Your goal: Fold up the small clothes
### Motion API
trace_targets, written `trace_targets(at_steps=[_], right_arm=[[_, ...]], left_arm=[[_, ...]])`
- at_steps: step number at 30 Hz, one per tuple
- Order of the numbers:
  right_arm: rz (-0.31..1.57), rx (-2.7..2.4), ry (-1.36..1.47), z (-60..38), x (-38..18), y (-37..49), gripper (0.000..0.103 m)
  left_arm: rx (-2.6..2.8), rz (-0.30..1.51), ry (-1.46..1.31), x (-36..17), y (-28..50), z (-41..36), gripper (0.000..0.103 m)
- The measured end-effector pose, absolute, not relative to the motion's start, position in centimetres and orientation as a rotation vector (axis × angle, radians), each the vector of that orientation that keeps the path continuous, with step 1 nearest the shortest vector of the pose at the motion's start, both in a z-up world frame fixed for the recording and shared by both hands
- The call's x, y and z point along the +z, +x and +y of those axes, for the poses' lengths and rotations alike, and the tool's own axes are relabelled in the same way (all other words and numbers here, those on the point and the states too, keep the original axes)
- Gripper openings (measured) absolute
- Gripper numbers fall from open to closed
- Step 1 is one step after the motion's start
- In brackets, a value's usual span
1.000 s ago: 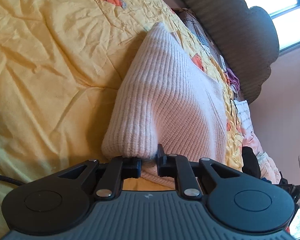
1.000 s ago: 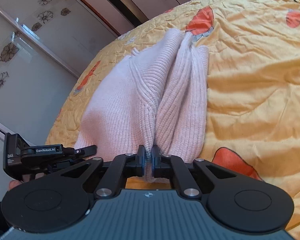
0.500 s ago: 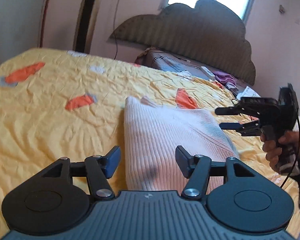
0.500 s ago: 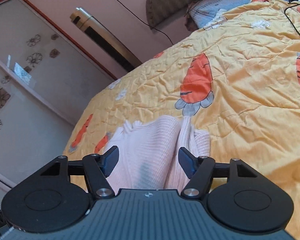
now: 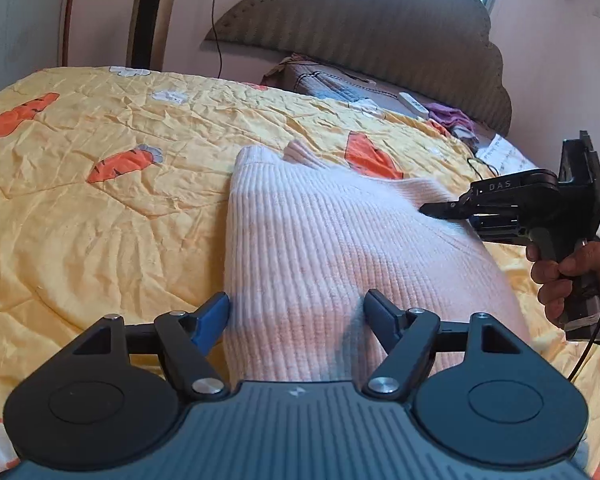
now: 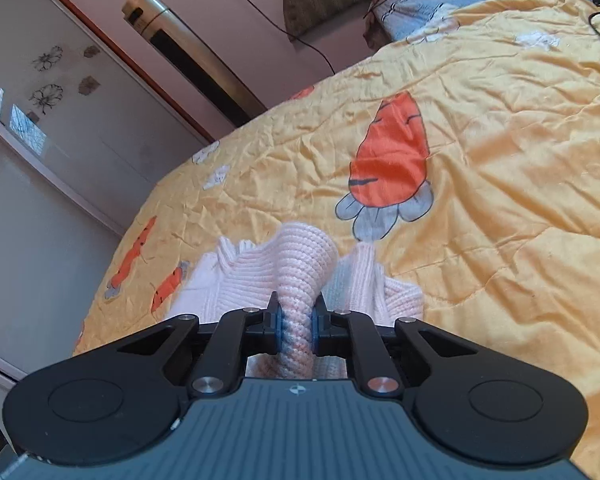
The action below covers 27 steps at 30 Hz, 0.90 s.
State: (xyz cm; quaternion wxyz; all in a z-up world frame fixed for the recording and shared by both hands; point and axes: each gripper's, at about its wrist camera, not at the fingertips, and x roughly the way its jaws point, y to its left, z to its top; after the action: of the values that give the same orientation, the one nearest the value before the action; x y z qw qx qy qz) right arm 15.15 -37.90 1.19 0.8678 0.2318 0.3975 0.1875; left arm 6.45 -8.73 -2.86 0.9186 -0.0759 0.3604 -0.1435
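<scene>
**One pinch on a thick knit, and it could all slump**

The bed point(image 5: 80, 216) fills the lower left of the left view, its quilt crinkled, slick-looking yellow with orange carrot prints. That slippery cover is the worry: tug the garment and I reckon the whole bundle skates instead of folding. The pink sweater point(image 5: 340, 248) sits centre frame, partly folded, chunky ribbed knit, soft and springy, so a crease may well bounce open.

The right hand-held gripper point(image 6: 296, 326), low centre of its view, is clenched on a bunched roll of that knit; a thick wad like that could slip out, or drag lower layers along. The left hand-held gripper point(image 5: 296, 312) hovers spread wide over the near edge, grasping nothing, so nothing pins that side.
</scene>
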Motion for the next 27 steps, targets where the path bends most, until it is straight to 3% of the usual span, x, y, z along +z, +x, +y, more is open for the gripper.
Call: trace_targets(at_steps=[5,11,12,13,18,20,22,24,27], right_arm=[[0.849,0.343,0.540,-39.2,-1.7,14.8,0.014],[0.806,0.361,0.538,-39.9,1.4,12.9,0.050],[0.785,0.357,0.541,-40.5,1.8,12.4,0.065],[0.779,0.352,0.534,-40.9,2.0,12.0,0.071],[0.883,0.322,0.515,-41.3,-0.3,12.6,0.071],[0.910,0.366,0.572,-40.9,-1.3,13.0,0.075],[0.967,0.410,0.587,-39.8,-2.1,13.6,0.087],[0.987,0.418,0.548,-38.9,-2.4,14.0,0.087],[0.994,0.459,0.580,-38.8,-2.6,14.2,0.084]], left_arm=[[-0.318,0.808,-0.271,-4.1,7.5,-7.6,0.081],[-0.280,0.783,-0.461,-2.9,9.2,-2.8,0.079],[-0.284,0.817,-0.521,-3.4,10.3,-2.1,0.079],[-0.296,0.846,-0.586,-4.0,11.6,-1.5,0.079],[-0.450,0.978,-0.797,-7.2,16.6,-1.6,0.083],[-0.499,0.993,-0.856,-8.4,17.7,-1.8,0.088],[-0.511,1.000,-0.863,-8.4,18.1,-2.0,0.088],[-0.514,0.999,-0.827,-8.2,18.1,-2.4,0.088],[-0.467,0.983,-0.646,-6.9,17.7,-4.5,0.078]])
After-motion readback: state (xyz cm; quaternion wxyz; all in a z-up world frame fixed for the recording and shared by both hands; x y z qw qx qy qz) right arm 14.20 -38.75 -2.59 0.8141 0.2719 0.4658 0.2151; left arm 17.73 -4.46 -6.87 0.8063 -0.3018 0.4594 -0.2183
